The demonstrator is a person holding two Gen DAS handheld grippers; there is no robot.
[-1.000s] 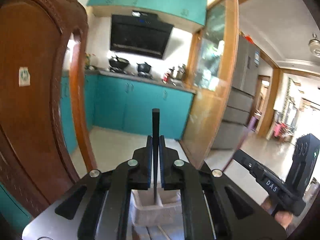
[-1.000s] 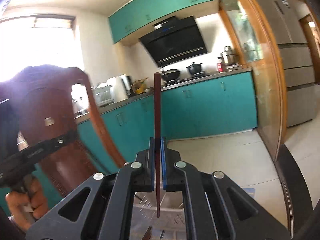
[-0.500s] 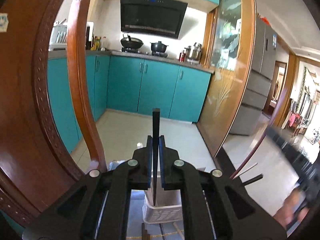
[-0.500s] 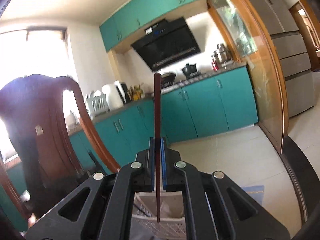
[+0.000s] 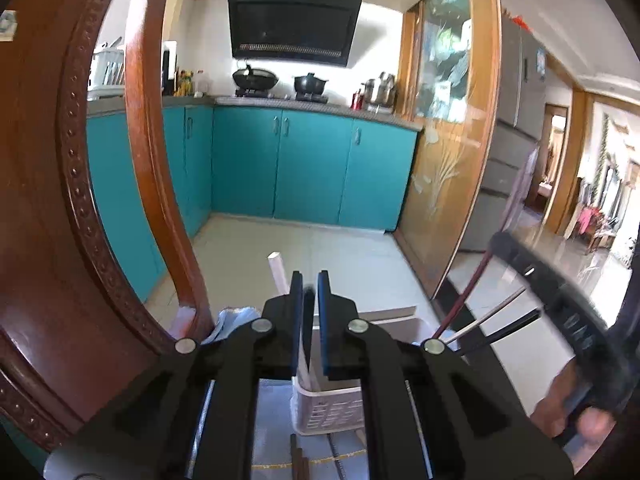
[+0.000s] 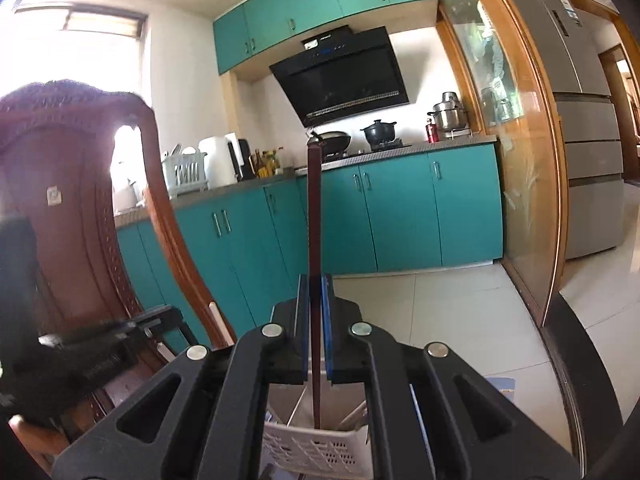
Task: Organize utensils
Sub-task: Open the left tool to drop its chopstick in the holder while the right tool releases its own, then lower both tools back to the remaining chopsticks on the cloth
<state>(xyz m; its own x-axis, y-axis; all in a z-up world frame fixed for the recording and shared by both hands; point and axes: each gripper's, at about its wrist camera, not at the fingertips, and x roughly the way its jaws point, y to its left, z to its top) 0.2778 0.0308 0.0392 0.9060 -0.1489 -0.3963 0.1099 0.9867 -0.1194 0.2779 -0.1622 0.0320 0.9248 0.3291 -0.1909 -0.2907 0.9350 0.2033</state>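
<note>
The reddish-brown chopstick stands upright, pinched between the pressed-together jaws of the right gripper, its lower tip just above the white perforated basket below. The left gripper pinches a black chopstick over the same basket. To do this well, lower each straight, tip inside the rim, clear of the chopsticks already leaning there, then release.

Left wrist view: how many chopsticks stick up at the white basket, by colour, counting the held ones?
Black chopsticks: 2
White chopsticks: 2
Dark red chopstick: 1
Total: 5
</note>
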